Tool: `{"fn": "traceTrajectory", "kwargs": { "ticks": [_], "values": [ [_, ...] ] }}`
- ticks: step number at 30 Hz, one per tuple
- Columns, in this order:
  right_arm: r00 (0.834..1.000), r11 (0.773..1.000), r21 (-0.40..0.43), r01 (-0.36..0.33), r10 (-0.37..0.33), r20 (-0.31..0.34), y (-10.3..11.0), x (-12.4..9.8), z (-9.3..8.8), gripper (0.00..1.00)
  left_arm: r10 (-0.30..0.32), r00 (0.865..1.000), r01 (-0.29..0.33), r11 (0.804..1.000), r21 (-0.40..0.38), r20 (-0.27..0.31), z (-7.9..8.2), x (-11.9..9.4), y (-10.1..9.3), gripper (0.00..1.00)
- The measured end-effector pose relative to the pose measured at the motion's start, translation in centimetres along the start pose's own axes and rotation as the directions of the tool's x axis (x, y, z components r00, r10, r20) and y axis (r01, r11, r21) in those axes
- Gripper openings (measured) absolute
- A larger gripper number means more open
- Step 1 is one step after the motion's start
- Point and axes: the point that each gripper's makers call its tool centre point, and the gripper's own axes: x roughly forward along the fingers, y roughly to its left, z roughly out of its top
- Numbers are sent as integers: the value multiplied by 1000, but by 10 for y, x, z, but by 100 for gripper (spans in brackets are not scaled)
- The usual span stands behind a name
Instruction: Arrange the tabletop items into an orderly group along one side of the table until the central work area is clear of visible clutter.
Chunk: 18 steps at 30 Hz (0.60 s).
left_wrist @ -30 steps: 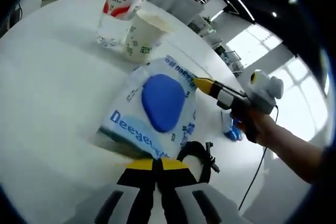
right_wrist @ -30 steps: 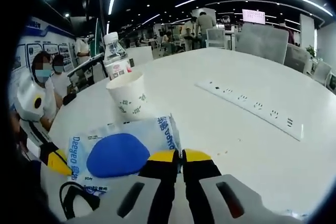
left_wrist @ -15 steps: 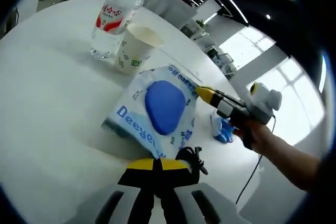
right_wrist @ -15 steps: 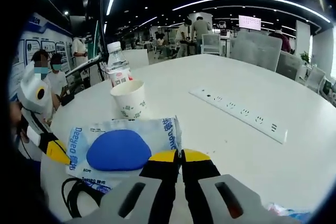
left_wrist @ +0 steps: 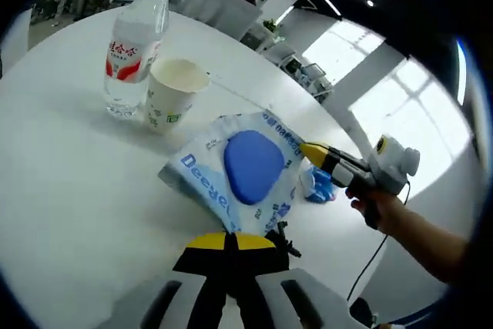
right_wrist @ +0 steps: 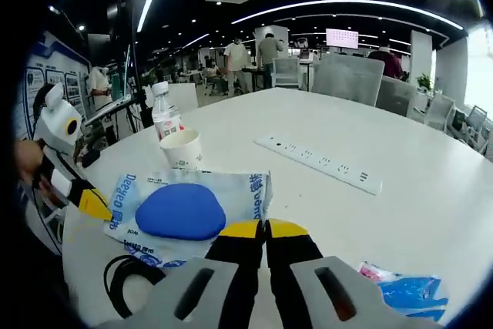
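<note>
Left gripper view, table (left_wrist: pixel 69 190): white and round, everything below lies on it.
Power strip (right_wrist: pixel 317 163): long and white, flat on the far right part of the table in the right gripper view, well apart from the other items.
Wipes pack (left_wrist: pixel 243 171): white and blue with a blue oval lid, flat, just beyond both grippers' tips.
Water bottle (left_wrist: pixel 132 52): upright, far left, red label.
Paper cup (left_wrist: pixel 171 94): upright, just right of the bottle.
Black cable (right_wrist: pixel 131 279): coiled near the pack's near edge.
Blue wrapper (right_wrist: pixel 408 289): crumpled, near right.
Left gripper (left_wrist: pixel 229 243): yellow-tipped jaws pressed together, holding nothing.
Right gripper (right_wrist: pixel 265 229): jaws together, empty, tips at the pack's near edge.
</note>
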Motion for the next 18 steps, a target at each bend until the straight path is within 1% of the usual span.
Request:
{"fn": "traceTrajectory", "kwargs": {
  "ticks": [2, 4, 7, 10, 11, 13, 18],
  "values": [
    [1000, 1000, 12, 17, -17, 5, -3, -9, -1, 0, -7, 1000, 7, 1000, 17, -8, 5, 3, 1, 0],
    [1000, 999, 17, 29, -29, 7, -3, -19, -1, 0, -8, 1000, 9, 999, 50, -15, 11, 5, 2, 0],
    [998, 998, 40, 58, -58, 17, -7, -26, -6, 0, -16, 999, 18, 997, 75, -29, 16, 8, -3, 0],
    [996, 995, 58, 80, -82, 26, -11, -33, -10, 0, -21, 999, 25, 995, 98, -42, 22, 11, -1, 0],
    [995, 994, 68, 91, -93, 29, -11, -38, -12, 0, -23, 999, 28, 994, 109, -47, 25, 14, 0, 0],
    [994, 991, 84, 105, -108, 32, -12, -43, -14, 0, -26, 998, 33, 992, 119, -59, 24, 18, -2, 0],
    [990, 985, 106, 133, -137, 31, -8, -56, -19, 0, -25, 996, 38, 986, 162, -82, 28, 26, -4, 0]
  ]
}}
